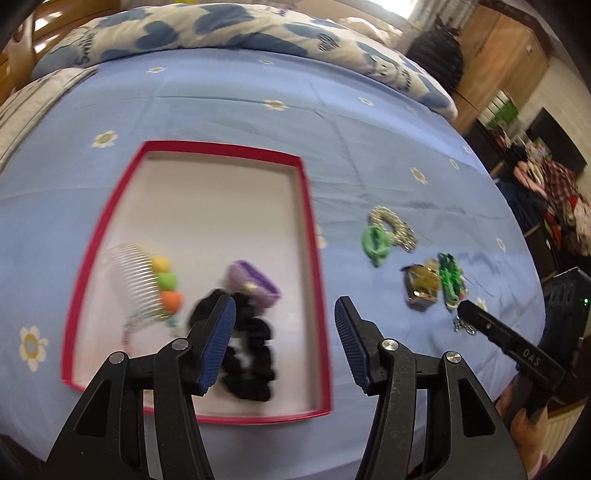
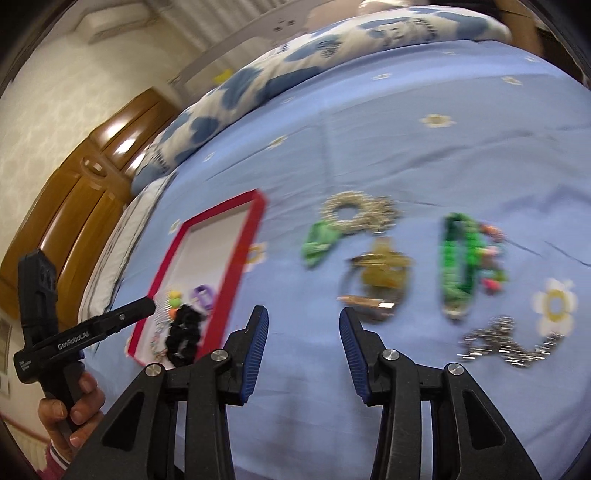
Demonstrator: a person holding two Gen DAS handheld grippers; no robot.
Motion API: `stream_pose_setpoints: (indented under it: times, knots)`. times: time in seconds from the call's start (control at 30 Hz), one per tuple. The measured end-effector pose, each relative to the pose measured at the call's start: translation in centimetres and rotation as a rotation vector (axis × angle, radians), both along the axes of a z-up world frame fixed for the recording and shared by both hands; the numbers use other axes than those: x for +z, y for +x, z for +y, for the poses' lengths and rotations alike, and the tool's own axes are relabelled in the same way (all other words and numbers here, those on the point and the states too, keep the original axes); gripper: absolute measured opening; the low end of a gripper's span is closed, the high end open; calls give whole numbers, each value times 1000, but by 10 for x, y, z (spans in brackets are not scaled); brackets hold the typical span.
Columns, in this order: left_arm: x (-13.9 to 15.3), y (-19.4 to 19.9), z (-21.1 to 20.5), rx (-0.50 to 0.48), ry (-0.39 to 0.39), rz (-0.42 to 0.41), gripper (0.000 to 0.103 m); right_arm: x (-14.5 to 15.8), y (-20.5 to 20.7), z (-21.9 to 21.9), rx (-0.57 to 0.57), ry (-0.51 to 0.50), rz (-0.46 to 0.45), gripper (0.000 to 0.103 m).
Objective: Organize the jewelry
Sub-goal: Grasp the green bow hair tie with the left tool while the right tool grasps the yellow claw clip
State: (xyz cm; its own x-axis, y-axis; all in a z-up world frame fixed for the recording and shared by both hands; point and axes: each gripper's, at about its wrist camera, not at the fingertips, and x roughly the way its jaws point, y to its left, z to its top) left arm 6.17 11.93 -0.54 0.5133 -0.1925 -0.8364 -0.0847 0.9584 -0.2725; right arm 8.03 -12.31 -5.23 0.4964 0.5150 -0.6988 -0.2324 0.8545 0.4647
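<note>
Left gripper: jaws are held spread and empty above the near part of the red-rimmed box, over the black scrunchie.
Right gripper: jaws are parted, nothing between them, above bare sheet short of the gold-coloured clip.
Inside the box: the black scrunchie, a purple scrunchie touching its far end, and a clear comb with yellow, green and orange hearts alongside are seen on the white floor.
Outside the box: a light green scrunchie is seen touching a beaded ring; the gold-coloured clip lies nearer; a dark green beaded band lies to its right, with small pink and green pieces beside it; a silver chain is seen nearest, by a printed daisy.
Surface: everything is laid on a bed under a blue sheet printed with white daisies; a blue-and-white heart-patterned duvet is bunched along the far edge.
Room: wooden wardrobe doors and pale patterned wallpaper are shown at one side; clutter is seen past the bed's other side, too blurred to name.
Writing: "GenRobot.AI" can be read on the left gripper's side, "DAS" on the right one's; smaller print stays illegible.
</note>
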Motion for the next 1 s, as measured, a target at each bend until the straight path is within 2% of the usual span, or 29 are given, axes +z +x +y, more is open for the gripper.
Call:
stream_pose_setpoints:
  times: [0.2, 0.37, 0.77, 1.0]
  knots:
    - [0, 12, -29, -61, 13, 4, 55, -3, 1, -46, -104, -8, 10, 43]
    - [-2, 16, -43, -89, 24, 11, 55, -6, 3, -66, -138, -7, 10, 43]
    - [-12, 50, -73, -148, 51, 41, 55, -23, 17, -64, -130, -37, 40, 43]
    - [-28, 79, -86, -164, 81, 73, 55, -12, 30, -53, -87, -18, 13, 43]
